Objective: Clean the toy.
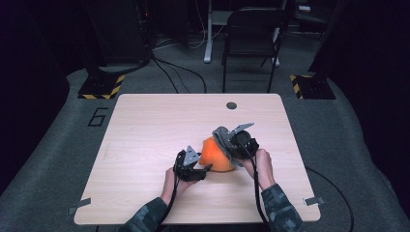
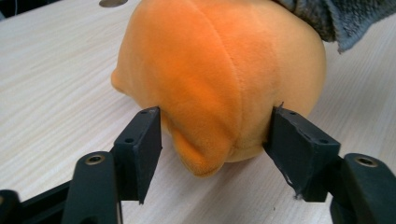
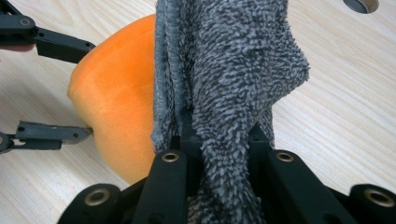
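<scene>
An orange plush toy [image 1: 216,155] lies on the wooden table [image 1: 159,125], near the front middle. My left gripper [image 1: 207,167] is at its near left end. In the left gripper view the jaws of my left gripper [image 2: 217,126] stand wide apart, one on each side of the plush [image 2: 219,70], with their tips touching the fabric. My right gripper [image 1: 227,145] is shut on a grey fluffy cloth [image 1: 221,135] that rests against the plush's right top. The cloth [image 3: 233,70] rises between the jaws of my right gripper [image 3: 219,130], with the plush [image 3: 121,102] to its left.
A round dark hole [image 1: 231,105] sits in the table near its far edge. A black chair [image 1: 251,38] stands on the floor beyond the table. Yellow-and-black marked bases [image 1: 101,87] stand at the far left and far right.
</scene>
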Action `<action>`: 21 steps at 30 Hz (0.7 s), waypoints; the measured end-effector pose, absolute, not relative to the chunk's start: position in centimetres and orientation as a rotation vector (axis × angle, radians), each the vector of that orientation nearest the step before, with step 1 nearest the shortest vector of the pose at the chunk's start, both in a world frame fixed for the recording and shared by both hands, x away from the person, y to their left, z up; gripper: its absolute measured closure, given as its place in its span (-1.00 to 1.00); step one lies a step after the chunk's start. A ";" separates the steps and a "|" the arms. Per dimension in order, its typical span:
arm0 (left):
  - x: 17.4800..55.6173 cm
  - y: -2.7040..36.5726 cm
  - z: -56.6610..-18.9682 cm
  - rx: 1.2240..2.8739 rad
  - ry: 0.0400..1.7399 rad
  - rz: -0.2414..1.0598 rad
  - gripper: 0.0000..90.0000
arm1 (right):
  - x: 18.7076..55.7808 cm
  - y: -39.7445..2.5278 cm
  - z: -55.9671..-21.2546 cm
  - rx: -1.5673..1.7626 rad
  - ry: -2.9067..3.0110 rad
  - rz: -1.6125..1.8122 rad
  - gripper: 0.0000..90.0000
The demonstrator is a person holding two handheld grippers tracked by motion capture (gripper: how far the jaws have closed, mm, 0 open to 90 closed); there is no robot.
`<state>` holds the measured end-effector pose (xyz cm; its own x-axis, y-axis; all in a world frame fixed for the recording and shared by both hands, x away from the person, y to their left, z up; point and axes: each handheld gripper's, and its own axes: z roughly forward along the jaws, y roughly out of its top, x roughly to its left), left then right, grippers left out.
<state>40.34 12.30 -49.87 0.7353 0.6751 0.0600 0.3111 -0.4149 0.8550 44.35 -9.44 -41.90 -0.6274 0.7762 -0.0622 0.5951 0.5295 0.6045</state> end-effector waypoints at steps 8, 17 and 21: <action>40.0 11.9 -50.3 2.052 0.688 0.542 0.26 | 44.4 -9.4 -42.1 1.150 2.440 0.802 0.69; 40.1 11.9 -49.9 2.031 0.715 0.532 0.60 | 43.1 -8.3 -40.4 1.072 2.405 0.894 0.68; 39.8 11.6 -49.8 2.038 0.717 0.544 0.63 | 42.2 -5.8 -40.6 0.987 2.437 0.822 0.68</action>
